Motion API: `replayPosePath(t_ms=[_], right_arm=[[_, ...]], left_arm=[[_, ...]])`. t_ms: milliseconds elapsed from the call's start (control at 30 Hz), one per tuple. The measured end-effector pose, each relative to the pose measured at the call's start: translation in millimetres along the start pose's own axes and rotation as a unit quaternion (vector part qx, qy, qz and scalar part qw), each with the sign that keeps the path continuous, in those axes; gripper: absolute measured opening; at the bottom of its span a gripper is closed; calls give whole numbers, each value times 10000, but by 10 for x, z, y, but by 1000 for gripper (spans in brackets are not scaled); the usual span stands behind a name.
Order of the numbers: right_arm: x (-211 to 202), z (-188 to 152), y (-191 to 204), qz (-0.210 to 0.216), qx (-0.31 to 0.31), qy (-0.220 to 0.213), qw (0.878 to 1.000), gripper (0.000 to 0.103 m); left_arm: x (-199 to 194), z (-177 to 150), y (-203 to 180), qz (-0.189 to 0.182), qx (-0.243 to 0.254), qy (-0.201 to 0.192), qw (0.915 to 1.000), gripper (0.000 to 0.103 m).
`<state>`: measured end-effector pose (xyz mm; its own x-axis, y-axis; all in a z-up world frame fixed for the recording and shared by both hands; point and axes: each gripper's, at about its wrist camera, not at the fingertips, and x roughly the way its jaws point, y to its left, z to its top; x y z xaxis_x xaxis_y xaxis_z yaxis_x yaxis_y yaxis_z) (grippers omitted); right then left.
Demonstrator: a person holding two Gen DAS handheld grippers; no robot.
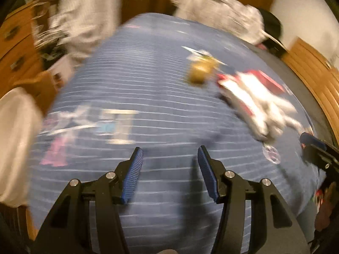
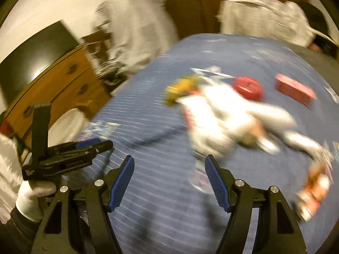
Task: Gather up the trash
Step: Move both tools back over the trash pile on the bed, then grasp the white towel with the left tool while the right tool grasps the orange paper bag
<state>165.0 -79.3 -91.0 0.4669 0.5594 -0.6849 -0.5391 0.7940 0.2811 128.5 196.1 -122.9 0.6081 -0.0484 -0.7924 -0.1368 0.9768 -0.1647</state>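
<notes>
The left gripper (image 1: 169, 154) hangs over the bed (image 1: 148, 74), its blue-padded fingers (image 1: 132, 175) spread with nothing between them. The right gripper (image 2: 169, 165) is likewise spread and empty, its fingers (image 2: 217, 182) over the same blue, white-striped cover.

The trash is a blurred litter on the cover. A white crumpled wrapper (image 2: 222, 114) with red print is the largest piece; in the right wrist view it lies just ahead of the right fingertip and beyond it, and in the left wrist view the same wrapper (image 1: 254, 97) sits ahead and to the right of the left fingers, well apart from them. A yellow-brown piece (image 2: 182, 89) lies at its far edge, with a red round lid (image 2: 247, 87) and a red box (image 2: 296, 92) beyond. An orange and white packet (image 2: 313, 188) lies to the right of the right gripper, near the bed's edge.

A wooden dresser (image 2: 63, 84) stands left of the bed, and grey pillows (image 2: 264, 19) lie at its head.
</notes>
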Motion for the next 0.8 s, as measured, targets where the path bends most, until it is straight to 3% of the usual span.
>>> replayPosePath(t_ms=[133,267,400,533,600,800], right_arm=[[-210,-420,-565,-180,288,21,9994,67],[-466,-654,-837,-331,361,-86,9988,67],[-709,-731,-1035,-508,585,-321,9965,67],[-815,-693,-1187,-785,999,-445,9909,68],[-827,-684,-1316,-959,1220,-467,9868,71],[-579,-563,-1604,-1147,1912,-327,9743,74]], left_arm=[[234,-20,-501,-212,396,153,9989,52],[340,-45,-762,-267,693,144,9971,52],[309,33,-1056,-402,973,-142,9943,52],[251,178,-1360,-574,1363,-491,9878,72],[311,242,-1563,-620,1683,-534,9823,73],[570,281,-1845,-266,2180,-406,9747,73]])
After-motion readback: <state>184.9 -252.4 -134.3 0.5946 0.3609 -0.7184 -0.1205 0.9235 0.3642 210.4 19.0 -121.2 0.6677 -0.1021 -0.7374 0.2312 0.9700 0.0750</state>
